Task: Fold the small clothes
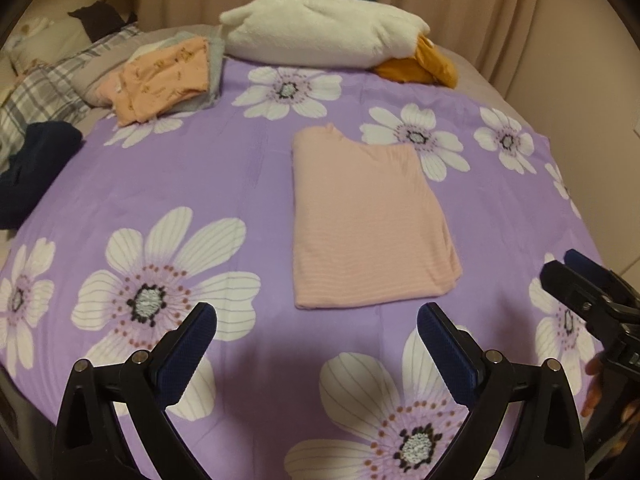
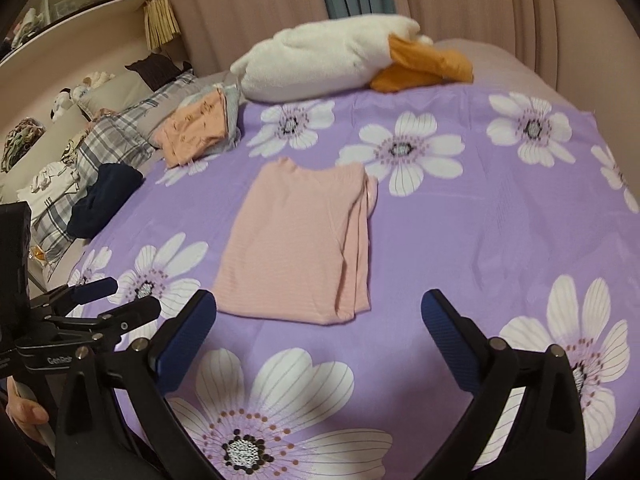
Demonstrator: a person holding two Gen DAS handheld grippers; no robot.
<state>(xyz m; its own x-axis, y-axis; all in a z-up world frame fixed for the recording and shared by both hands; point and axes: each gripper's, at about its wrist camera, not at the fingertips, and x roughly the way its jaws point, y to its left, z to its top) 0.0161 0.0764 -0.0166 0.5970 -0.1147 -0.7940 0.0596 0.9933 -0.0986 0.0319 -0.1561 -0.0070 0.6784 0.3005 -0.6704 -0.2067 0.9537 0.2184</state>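
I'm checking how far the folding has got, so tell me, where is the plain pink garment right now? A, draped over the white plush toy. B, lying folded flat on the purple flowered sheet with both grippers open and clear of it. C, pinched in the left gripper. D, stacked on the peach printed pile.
B: the pink garment lies folded on the sheet, with the left gripper and right gripper open and empty.

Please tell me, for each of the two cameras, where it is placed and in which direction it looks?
Left wrist: sits behind the open left gripper, looks down across the purple flowered sheet at the folded pink garment; the right gripper shows at the right edge.
Right wrist: sits behind the open right gripper, same direction; the left gripper and a hand show at left.
Shared: garment, sheet, white plush.
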